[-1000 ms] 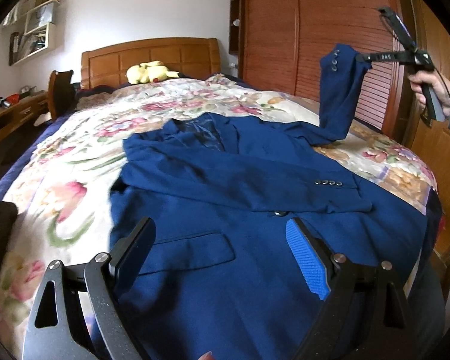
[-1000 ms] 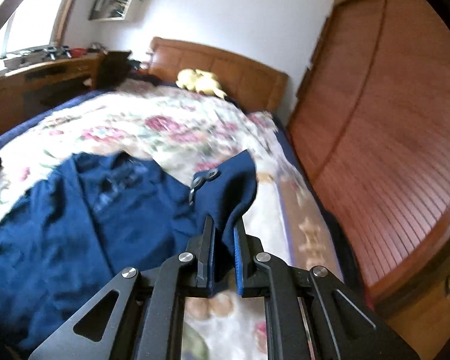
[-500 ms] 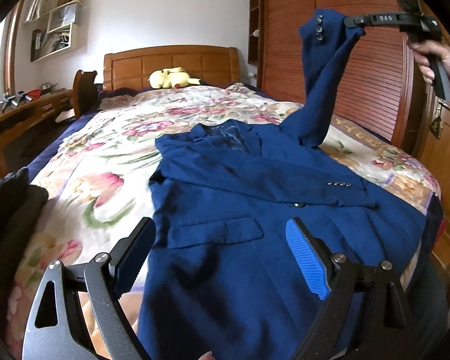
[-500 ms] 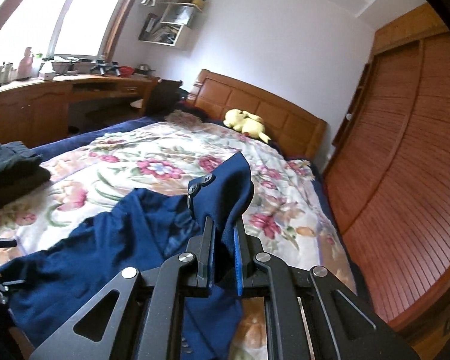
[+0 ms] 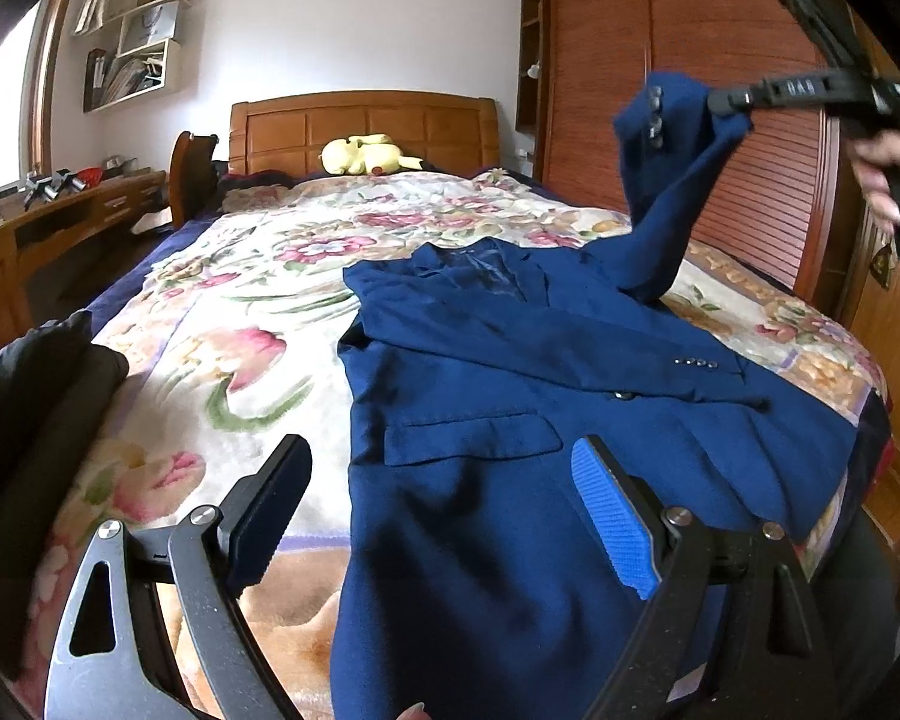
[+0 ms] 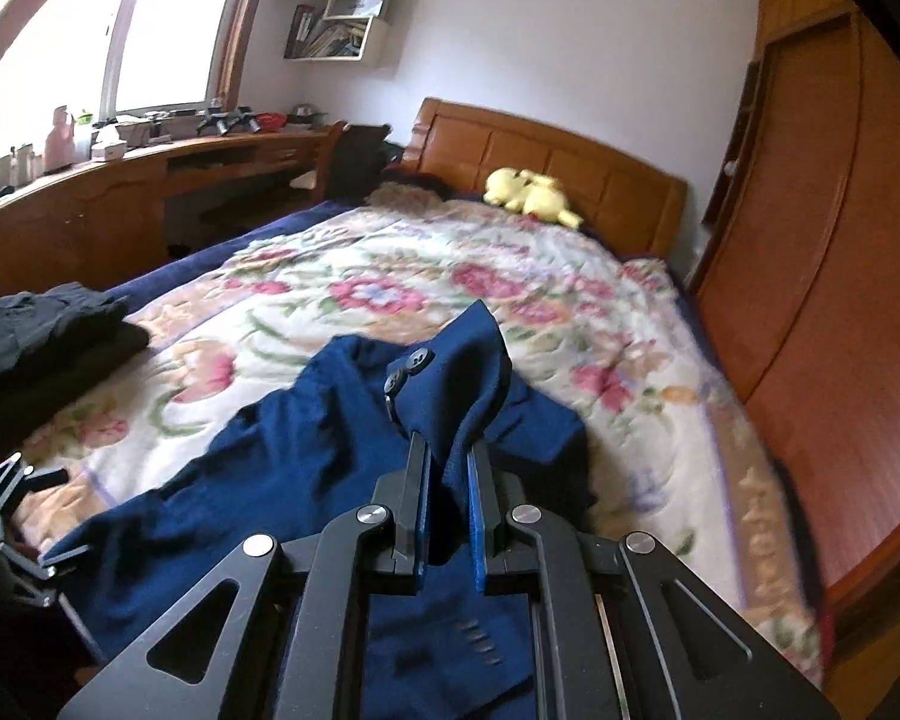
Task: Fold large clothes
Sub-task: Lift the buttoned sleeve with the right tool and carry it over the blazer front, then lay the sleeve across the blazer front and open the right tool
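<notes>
Left gripper [image 5: 438, 504] nearest, jaws wide apart, nothing held, over jacket [image 5: 510, 420] hem. Jacket spread flat on floral blanket [image 5: 240, 312], near foot of bed. Right gripper [image 6: 447, 474] clamped on raised sleeve [image 6: 450, 384] cuff, lifted above the bed. Dark clothes [image 6: 42, 324] folded at left edge. Beyond: plush [image 5: 366, 156] against headboard [image 5: 360, 126]; desk [image 6: 150, 180] left, wardrobe [image 5: 720, 60] right.

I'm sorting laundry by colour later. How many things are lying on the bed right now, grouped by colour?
Blue: 1, the jacket, with its sleeve lifted by the right gripper
Dark grey or black: 1, a pile of folded clothes; how many pieces are in it cannot be told
Yellow: 1, the plush toy by the headboard
Total: 3
</notes>
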`<state>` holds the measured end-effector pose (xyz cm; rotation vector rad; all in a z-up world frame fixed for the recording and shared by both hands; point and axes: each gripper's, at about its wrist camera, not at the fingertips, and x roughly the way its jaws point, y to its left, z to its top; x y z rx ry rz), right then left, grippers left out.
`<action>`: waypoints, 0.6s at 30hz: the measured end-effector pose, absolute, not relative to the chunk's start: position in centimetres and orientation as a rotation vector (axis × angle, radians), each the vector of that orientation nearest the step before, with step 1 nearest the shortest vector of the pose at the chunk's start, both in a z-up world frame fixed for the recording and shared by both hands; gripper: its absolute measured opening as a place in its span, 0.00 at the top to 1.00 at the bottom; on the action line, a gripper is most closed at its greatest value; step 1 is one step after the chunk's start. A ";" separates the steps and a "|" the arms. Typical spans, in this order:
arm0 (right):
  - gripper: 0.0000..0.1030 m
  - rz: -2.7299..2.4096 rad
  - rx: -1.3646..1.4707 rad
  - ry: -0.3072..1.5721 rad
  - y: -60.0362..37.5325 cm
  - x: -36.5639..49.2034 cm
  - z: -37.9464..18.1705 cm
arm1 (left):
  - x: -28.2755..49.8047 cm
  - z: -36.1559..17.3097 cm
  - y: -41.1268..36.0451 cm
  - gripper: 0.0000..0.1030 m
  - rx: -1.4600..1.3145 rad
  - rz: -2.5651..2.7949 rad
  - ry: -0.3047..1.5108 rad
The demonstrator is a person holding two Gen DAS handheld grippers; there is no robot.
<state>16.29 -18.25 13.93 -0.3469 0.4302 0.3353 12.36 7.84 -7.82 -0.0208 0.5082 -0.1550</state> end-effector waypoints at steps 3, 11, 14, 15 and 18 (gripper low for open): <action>0.90 0.364 -0.364 0.462 -17.6 15.6 12.7 | 12.4 -7.8 7.7 0.14 -0.016 -0.161 0.504; 0.90 0.428 -0.358 0.512 -17.2 17.2 11.3 | 12.6 -8.1 7.1 0.14 -0.001 -0.165 0.511; 0.90 0.440 -0.335 0.519 -17.5 17.5 11.3 | 12.6 -8.2 7.0 0.14 0.000 -0.165 0.512; 0.89 0.445 -0.325 0.523 -17.7 17.4 11.0 | 12.6 -8.2 7.0 0.14 0.000 -0.166 0.514; 0.88 0.456 -0.304 0.549 -17.9 17.4 9.9 | 12.7 -8.3 6.9 0.14 0.003 -0.161 0.517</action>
